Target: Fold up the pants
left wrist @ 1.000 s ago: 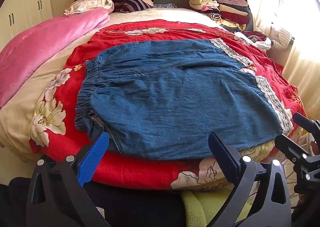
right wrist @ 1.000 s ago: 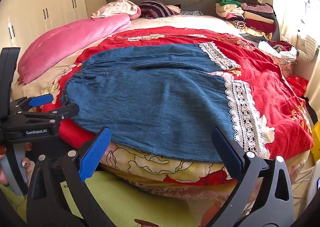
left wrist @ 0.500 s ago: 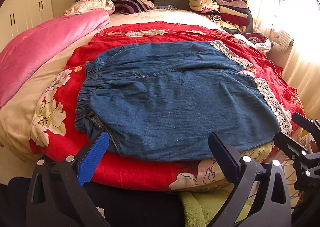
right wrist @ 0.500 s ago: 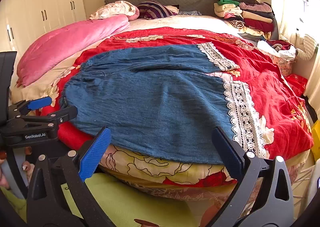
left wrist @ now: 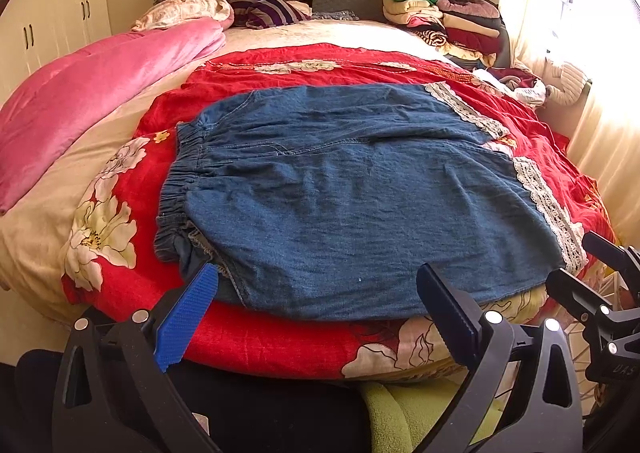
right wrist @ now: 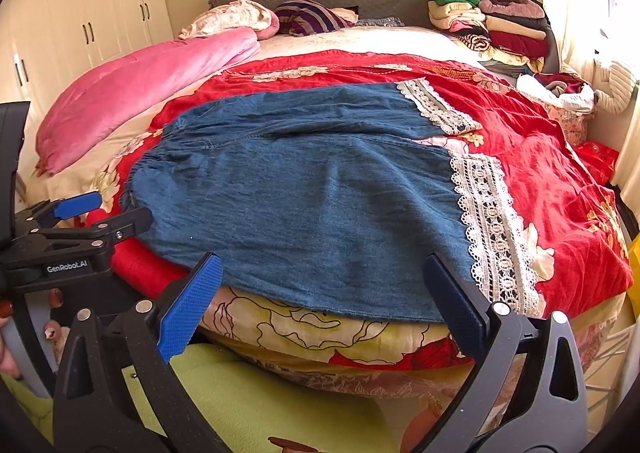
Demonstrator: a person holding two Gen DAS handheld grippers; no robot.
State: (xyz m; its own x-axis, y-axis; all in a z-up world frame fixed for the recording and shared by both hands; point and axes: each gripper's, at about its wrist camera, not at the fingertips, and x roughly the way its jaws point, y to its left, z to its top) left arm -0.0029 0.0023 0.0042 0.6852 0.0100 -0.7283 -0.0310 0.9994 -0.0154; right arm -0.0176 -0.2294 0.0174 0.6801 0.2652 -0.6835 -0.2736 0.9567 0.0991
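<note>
Blue denim pants (left wrist: pixel 352 197) with white lace cuffs (left wrist: pixel 548 209) lie spread flat on a red floral quilt (left wrist: pixel 120 285), elastic waistband at the left, legs pointing right. They also show in the right wrist view (right wrist: pixel 312 205), lace cuffs (right wrist: pixel 492 229) at the right. My left gripper (left wrist: pixel 316 309) is open and empty, just short of the pants' near edge by the waistband end. My right gripper (right wrist: pixel 320 301) is open and empty, at the near edge of the lower leg. Each gripper shows at the edge of the other's view.
A pink duvet (left wrist: pixel 88 93) lies along the bed's left side. Pillows (left wrist: pixel 264 9) sit by the grey headboard. A stack of folded clothes (left wrist: pixel 448 21) stands at the back right. White wardrobes (right wrist: pixel 80 17) stand on the left. A green cloth (right wrist: pixel 248 401) lies below the bed's near edge.
Both grippers have moved slightly forward toward the pants' near edge. The pants have not moved.
</note>
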